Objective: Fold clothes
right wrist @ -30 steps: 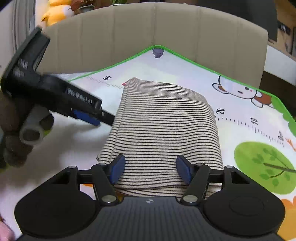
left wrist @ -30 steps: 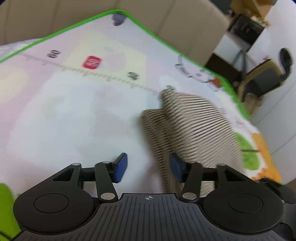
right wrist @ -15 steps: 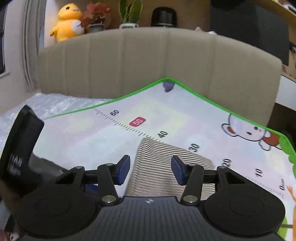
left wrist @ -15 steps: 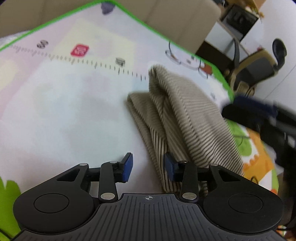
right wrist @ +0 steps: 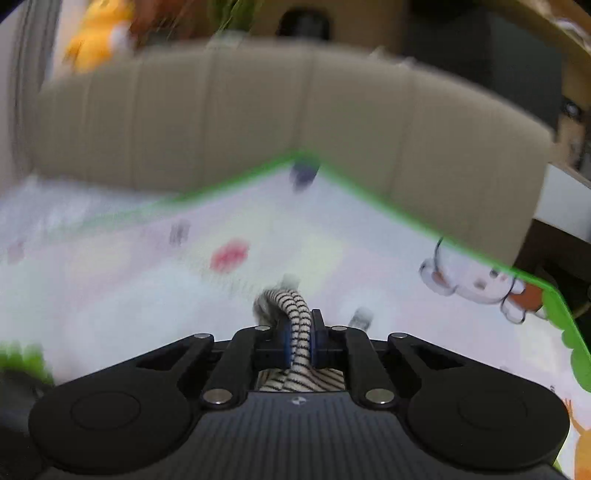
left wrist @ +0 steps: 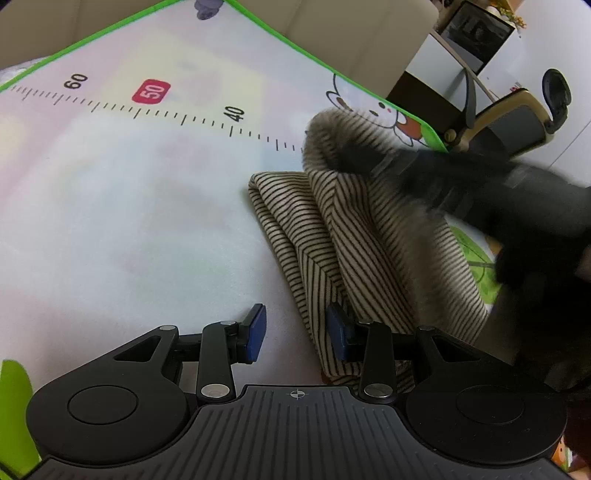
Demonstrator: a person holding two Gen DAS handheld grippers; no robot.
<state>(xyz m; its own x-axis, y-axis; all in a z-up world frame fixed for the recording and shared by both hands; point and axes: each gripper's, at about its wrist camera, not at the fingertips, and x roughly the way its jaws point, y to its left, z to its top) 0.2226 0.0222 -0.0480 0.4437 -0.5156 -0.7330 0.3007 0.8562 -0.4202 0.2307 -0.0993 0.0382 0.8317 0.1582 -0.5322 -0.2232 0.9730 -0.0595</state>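
A beige garment with thin black stripes (left wrist: 354,236) lies folded on the play mat (left wrist: 129,203). In the left wrist view my left gripper (left wrist: 295,326) stands open low over the garment's near corner. The cloth's edge runs between the blue pads (left wrist: 256,328), close to the right one and clear of the left one. My right gripper (right wrist: 299,341) is shut on a bunched fold of the striped garment (right wrist: 299,321). From the left wrist camera it shows as a blurred black shape (left wrist: 461,184) holding the cloth's far end raised off the mat.
The mat has a green border (right wrist: 388,210), a printed ruler and cartoon animals. A beige padded headboard (right wrist: 258,122) stands behind it, with a yellow plush toy (right wrist: 96,33) on top. An office chair (left wrist: 517,122) and a shelf stand beyond the mat's right edge.
My right gripper moved to the garment's far end, shut on a fold and lifted it. My left gripper's jaws narrowed a little at first, and it stays at the near corner.
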